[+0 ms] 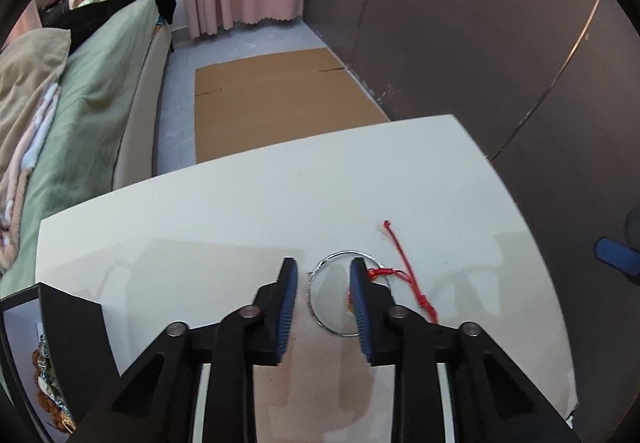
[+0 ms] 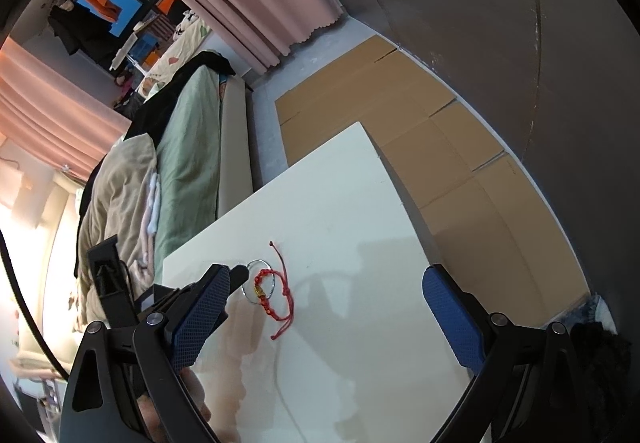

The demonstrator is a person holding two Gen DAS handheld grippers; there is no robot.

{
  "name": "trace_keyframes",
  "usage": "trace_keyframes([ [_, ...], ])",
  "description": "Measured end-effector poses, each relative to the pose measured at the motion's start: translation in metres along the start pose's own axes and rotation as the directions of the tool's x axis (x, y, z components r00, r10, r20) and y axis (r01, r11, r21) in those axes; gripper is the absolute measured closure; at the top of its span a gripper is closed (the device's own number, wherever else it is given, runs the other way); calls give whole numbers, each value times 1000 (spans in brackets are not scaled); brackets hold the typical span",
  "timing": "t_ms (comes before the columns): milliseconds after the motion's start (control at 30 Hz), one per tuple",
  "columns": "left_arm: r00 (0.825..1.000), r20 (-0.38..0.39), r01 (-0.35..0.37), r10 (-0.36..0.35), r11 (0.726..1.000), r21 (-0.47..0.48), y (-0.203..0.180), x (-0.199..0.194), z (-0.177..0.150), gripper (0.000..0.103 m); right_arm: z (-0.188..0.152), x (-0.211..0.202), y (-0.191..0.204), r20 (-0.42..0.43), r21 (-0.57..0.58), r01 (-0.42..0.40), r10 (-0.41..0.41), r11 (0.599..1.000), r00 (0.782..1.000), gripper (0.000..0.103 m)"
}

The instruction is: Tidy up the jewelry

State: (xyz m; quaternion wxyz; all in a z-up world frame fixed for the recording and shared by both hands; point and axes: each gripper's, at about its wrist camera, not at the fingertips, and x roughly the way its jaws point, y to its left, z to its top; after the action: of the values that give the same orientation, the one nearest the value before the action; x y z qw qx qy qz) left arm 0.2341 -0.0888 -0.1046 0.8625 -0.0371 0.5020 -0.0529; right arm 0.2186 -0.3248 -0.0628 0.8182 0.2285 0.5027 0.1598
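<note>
The left tool point(image 1: 323, 271) hangs low over the white surface point(image 1: 224, 211), its blue fingers apart astride the silver ring's point(image 1: 320, 313) edge, ready to pinch. The red bracelet point(image 2: 276, 293) lies across that ring (partly hidden). The right tool point(image 2: 326, 275) waits wide apart, holding nothing.

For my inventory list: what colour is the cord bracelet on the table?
Red cord bracelet, with one gold-coloured bead; clearest in the right wrist view.

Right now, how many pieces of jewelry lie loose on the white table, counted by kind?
Silver bangle: 1
Red cord bracelet: 1
Total: 2
</note>
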Motion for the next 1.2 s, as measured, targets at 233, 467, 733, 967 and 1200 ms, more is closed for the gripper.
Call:
trace_keyframes([
  [233, 1000, 14, -12, 12, 1000, 19, 0, 10, 0, 87, 0, 8, 5, -15, -21, 0, 0, 1000, 1000, 8],
  [467, 999, 6, 52, -52, 999, -11, 10, 6, -3, 102, -7, 29, 17, -75, -65, 17, -22, 998, 997, 22],
  [733, 992, 48, 117, -115, 992, -52, 18, -26, -8, 103, -17, 54, 37, -124, -129, 18, -34, 991, 992, 38],
  [967, 989, 73, 134, -129, 989, -69, 26, -43, -16, 103, -23, 71, 49, -156, -156, -1, -24, 988, 988, 46],
  [1200, 985, 79, 163, -155, 980, -112, 38, -46, -10, 103, -25, 85, 57, -153, -204, 46, -78, 978, 985, 57],
])
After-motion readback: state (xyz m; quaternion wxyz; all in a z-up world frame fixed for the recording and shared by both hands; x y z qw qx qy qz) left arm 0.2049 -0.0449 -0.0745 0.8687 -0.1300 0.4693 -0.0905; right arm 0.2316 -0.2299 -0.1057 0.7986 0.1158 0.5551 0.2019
